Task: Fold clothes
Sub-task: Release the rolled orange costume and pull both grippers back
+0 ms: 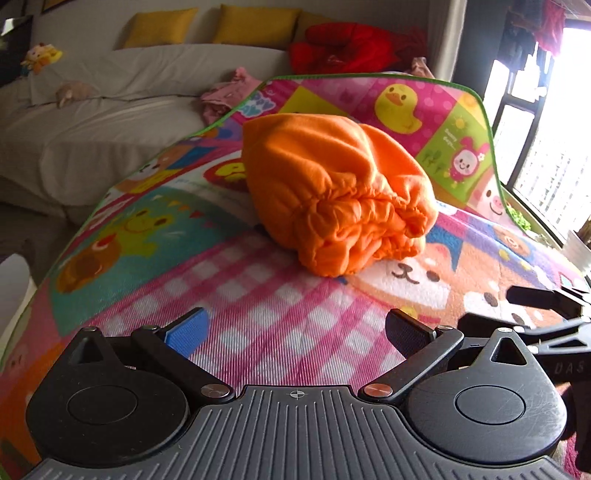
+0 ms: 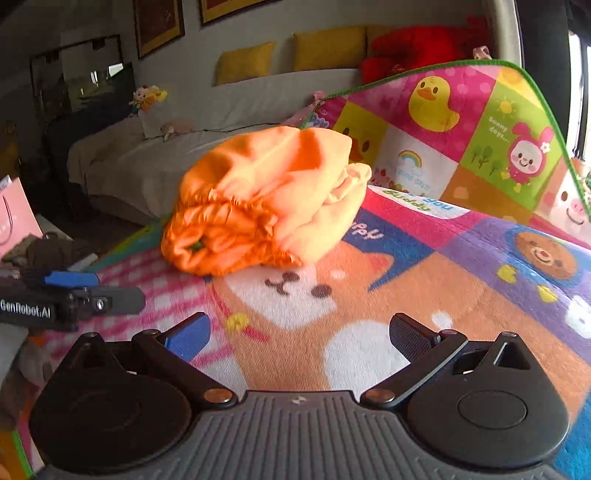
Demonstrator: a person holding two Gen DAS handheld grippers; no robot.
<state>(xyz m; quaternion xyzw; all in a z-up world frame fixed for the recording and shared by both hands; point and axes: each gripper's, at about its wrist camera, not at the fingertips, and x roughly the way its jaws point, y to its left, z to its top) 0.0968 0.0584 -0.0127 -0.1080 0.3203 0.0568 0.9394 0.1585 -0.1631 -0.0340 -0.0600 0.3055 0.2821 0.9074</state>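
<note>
An orange garment with a gathered elastic hem lies bunched in a thick folded bundle on a cartoon play mat. My left gripper hovers open just short of it, over the pink checked patch, holding nothing. In the right wrist view the same orange garment sits ahead and slightly left, and my right gripper is open over the mat's fox picture, also empty. Each gripper shows at the edge of the other's view: the right gripper and the left gripper.
A grey sofa with yellow cushions and a red plush toy lies beyond the mat. Pink clothing rests at the mat's far edge. A bright window is on the right. A pink bag stands at left.
</note>
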